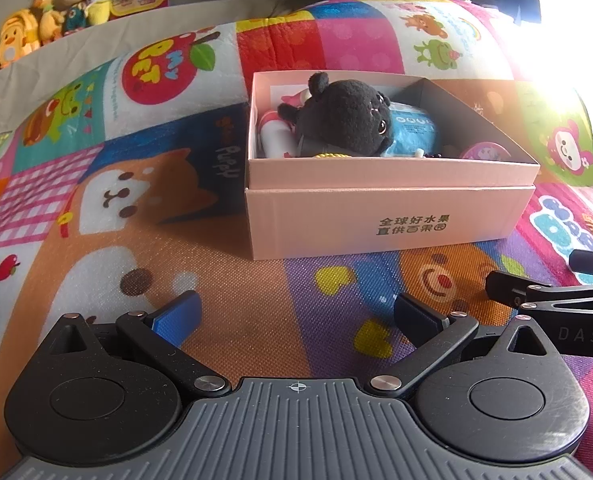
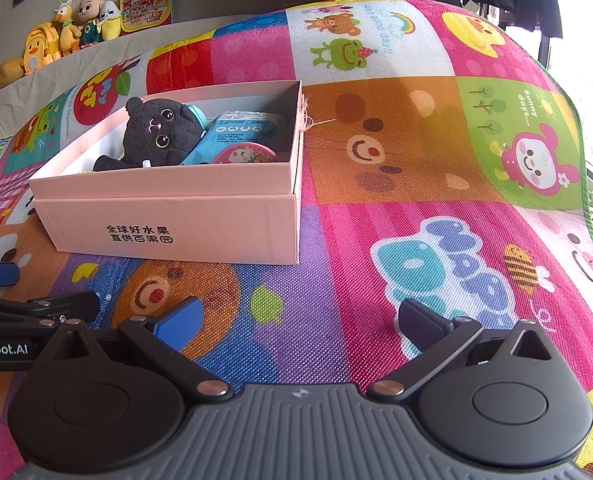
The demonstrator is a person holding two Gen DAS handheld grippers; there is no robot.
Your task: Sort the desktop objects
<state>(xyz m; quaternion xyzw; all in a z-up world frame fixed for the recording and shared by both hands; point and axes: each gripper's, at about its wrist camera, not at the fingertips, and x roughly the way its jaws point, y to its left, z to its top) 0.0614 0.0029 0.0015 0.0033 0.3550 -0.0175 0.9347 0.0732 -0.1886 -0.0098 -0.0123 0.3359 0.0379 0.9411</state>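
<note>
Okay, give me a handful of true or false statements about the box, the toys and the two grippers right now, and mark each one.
1. The black plush toy lies inside the pink box. True.
2. The left gripper grips a blue packet. False: it is open and empty.
3. The right gripper is open above the play mat. True.
4. The box has its lid on. False: it is open on top, its contents showing.
5. A round pink tin sits in the box. True.
</note>
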